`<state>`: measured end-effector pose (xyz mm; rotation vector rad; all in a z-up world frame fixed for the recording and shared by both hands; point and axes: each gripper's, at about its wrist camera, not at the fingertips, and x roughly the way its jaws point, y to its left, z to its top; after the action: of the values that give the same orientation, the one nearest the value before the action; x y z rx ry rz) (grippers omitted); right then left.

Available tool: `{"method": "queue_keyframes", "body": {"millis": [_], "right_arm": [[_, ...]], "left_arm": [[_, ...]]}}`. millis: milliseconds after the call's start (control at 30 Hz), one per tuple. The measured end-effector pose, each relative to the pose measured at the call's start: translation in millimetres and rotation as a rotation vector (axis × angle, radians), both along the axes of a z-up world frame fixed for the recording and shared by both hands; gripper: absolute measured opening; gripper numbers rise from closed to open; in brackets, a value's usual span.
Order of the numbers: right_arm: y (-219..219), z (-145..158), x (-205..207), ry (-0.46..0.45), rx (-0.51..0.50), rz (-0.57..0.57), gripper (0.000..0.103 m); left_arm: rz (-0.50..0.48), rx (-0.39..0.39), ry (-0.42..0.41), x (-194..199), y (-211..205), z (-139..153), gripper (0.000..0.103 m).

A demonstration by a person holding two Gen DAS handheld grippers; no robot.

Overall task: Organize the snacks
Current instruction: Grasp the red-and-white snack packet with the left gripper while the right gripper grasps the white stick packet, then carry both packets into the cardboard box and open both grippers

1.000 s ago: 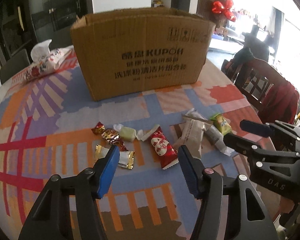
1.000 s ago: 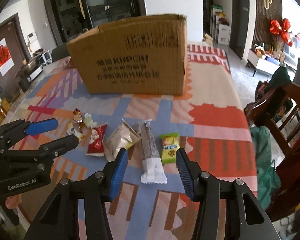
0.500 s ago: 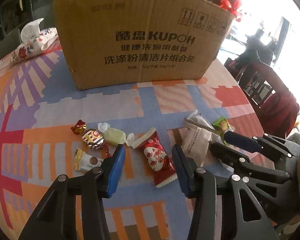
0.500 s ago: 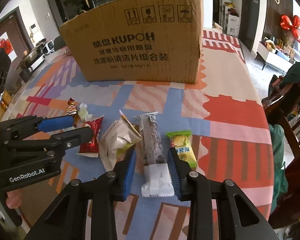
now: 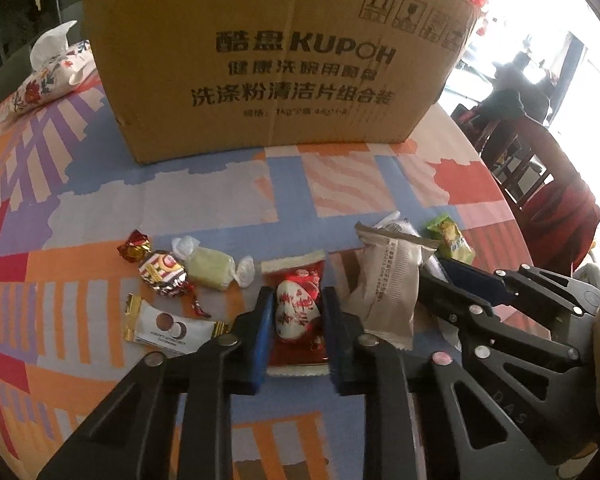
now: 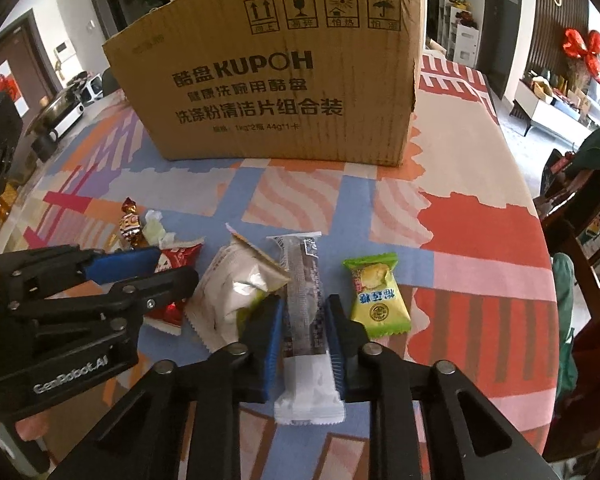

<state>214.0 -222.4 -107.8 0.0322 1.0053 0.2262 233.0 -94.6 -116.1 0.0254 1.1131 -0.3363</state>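
Note:
Several wrapped snacks lie in a row on the patterned tablecloth in front of a brown cardboard box, which also shows in the right wrist view. My left gripper has its blue pads against both sides of a red and white packet. My right gripper has its pads against both sides of a long clear bar wrapper. Both packets rest on the table. A beige pouch and a green candy pack lie beside the bar.
Small candies lie left of the red packet: a gold and red one, a pale green one, a white coconut one. A floral tissue pack sits at the back left. Wooden chairs stand by the table's right edge.
Both grippers moved forward and down to the table and closed in, the left around the red packet, the right around the long bar.

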Motion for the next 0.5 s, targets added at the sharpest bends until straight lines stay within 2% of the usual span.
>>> {"method": "queue_keyframes", "body": {"millis": [200, 500], "right_arm": [[-4.6, 8.2, -8.8, -0.018, 0.025, -0.038, 0.020], [-8.3, 41.8, -31.0, -0.110, 0.002, -0.071, 0.020]], "left_arm": [[-0.002, 0.000, -0.015, -6.1, 2.7, 5.0, 0.023], [-0.010, -0.012, -0.109, -26.0, 10.1, 37.5, 0.023]]}}
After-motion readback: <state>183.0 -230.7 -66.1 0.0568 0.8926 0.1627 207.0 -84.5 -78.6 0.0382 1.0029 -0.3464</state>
